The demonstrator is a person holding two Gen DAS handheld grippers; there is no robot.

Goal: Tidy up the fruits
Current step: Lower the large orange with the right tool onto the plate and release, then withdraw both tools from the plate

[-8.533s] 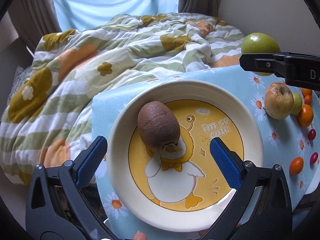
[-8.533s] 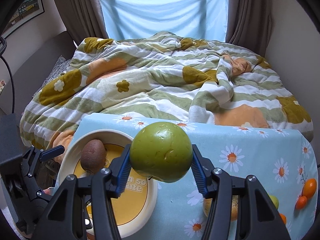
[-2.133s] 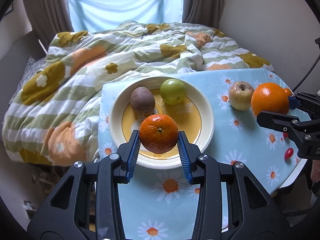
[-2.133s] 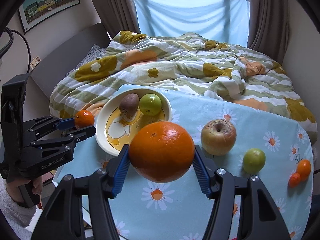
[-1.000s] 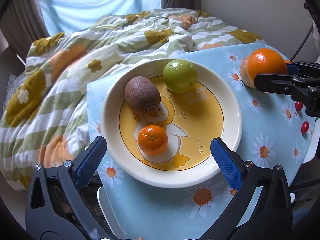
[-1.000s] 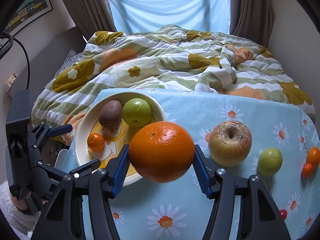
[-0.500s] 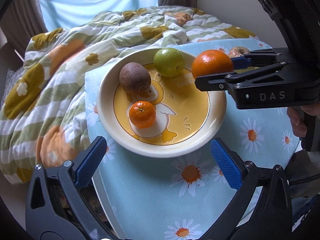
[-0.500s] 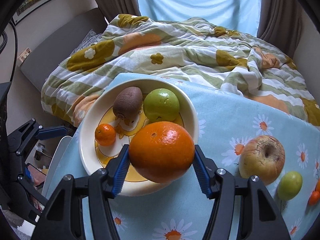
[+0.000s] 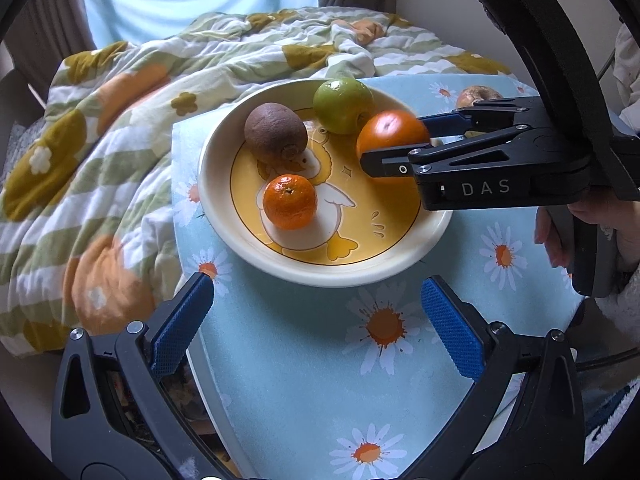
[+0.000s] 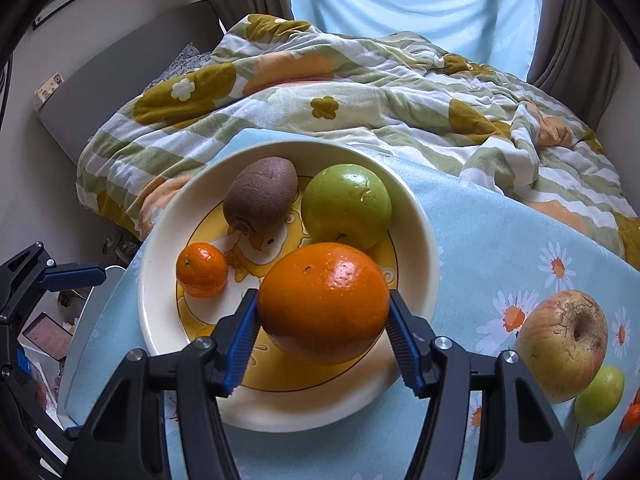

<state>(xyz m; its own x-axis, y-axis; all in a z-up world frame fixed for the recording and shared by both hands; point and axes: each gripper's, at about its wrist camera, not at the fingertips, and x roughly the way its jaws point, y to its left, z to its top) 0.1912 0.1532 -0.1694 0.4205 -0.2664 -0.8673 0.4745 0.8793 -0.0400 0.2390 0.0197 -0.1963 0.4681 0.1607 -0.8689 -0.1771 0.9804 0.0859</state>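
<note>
A cream plate (image 9: pixel 404 268) (image 10: pixel 420 216) with a yellow duck picture holds a brown kiwi (image 9: pixel 276 132) (image 10: pixel 260 194), a green apple (image 9: pixel 342 104) (image 10: pixel 346 206) and a small mandarin (image 9: pixel 290 201) (image 10: pixel 201 269). My right gripper (image 10: pixel 323 334) (image 9: pixel 374 148) is shut on a large orange (image 10: pixel 323 302) (image 9: pixel 390 136), held low over the plate's right side. My left gripper (image 9: pixel 314 330) is open and empty, drawn back over the tablecloth in front of the plate; it also shows in the right wrist view (image 10: pixel 76 274).
A blotchy apple (image 10: pixel 562 346) (image 9: pixel 476 94), a small green fruit (image 10: pixel 600 396) and a small orange fruit (image 10: pixel 632 416) lie on the daisy tablecloth (image 9: pixel 320 380) to the right. A floral duvet (image 10: pixel 360 92) covers the bed behind the table.
My right gripper has lowered the orange closer to the plate's right side. My left gripper has drawn back a little, still open. The mandarin stays on the plate.
</note>
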